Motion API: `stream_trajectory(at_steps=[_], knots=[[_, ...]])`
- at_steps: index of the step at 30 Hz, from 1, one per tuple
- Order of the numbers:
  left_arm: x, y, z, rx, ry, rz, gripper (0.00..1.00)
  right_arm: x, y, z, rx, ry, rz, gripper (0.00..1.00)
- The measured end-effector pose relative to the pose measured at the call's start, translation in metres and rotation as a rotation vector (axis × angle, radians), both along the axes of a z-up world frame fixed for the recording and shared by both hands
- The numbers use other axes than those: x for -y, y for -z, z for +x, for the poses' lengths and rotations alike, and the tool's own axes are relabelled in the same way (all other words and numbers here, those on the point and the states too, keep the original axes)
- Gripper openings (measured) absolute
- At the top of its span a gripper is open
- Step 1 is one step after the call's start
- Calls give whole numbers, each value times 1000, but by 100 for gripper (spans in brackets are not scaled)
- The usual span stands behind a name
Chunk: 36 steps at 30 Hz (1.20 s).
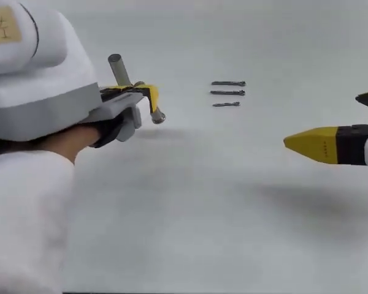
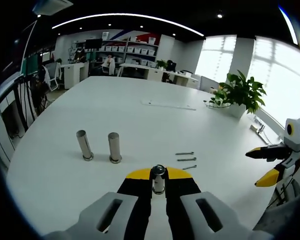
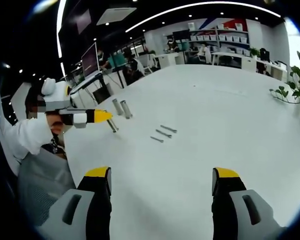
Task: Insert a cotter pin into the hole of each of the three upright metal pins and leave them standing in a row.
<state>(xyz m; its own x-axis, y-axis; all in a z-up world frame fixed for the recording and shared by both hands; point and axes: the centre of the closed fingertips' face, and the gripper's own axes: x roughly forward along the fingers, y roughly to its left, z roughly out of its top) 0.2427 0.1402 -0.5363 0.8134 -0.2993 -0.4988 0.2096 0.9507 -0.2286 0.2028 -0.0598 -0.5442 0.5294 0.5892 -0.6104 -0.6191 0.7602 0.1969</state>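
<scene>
Gripping one metal pin point(image 1: 119, 70) in the closed left tongs point(image 1: 144, 98), long axis tilted, flanged end down toward the right tongs point(image 3: 161, 172), spread wide, empty. Beyond the left tongs, two upright pins point(image 2: 84, 145) on the worktop point(image 1: 202, 202); between both tongs, three parallel cotter pins point(image 1: 228, 93). Handwritten label point(image 1: 3, 27), unreadable

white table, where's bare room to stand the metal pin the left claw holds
Bare: the white table stretch between the left claw and open right claw, this side of the three thin cotter pins. Crowded: around those and the two upright grey metal pins.
</scene>
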Motion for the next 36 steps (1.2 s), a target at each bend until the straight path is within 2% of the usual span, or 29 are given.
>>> stream_trajectory(at_steps=[7,11,12,15,21,25,29,32,36], knots=[[6,5,-5,-6,-12,21,5,-1,0,-1,2,-4,0,81],[15,14,-11,-34,8,11,6,-1,0,0,4,-5,-1,81],[19,15,-13,-36,15,21,6,-1,0,0,4,-5,0,81],[24,15,-16,-23,31,48,6,-1,-1,0,5,-5,-1,81],[18,16,-18,-9,0,97,6,-1,0,0,2,-8,2,81],[16,21,-22,-28,7,125,6,-3,2,0,-6,-12,3,81],[16,20,-23,-16,2,125,6,-5,3,-1,-8,-19,2,81],[15,21,-22,3,16,161,6,-6,3,-1,-9,-21,2,80],[15,24,-23,-1,22,171,6,-8,3,-1,-6,-29,2,80]])
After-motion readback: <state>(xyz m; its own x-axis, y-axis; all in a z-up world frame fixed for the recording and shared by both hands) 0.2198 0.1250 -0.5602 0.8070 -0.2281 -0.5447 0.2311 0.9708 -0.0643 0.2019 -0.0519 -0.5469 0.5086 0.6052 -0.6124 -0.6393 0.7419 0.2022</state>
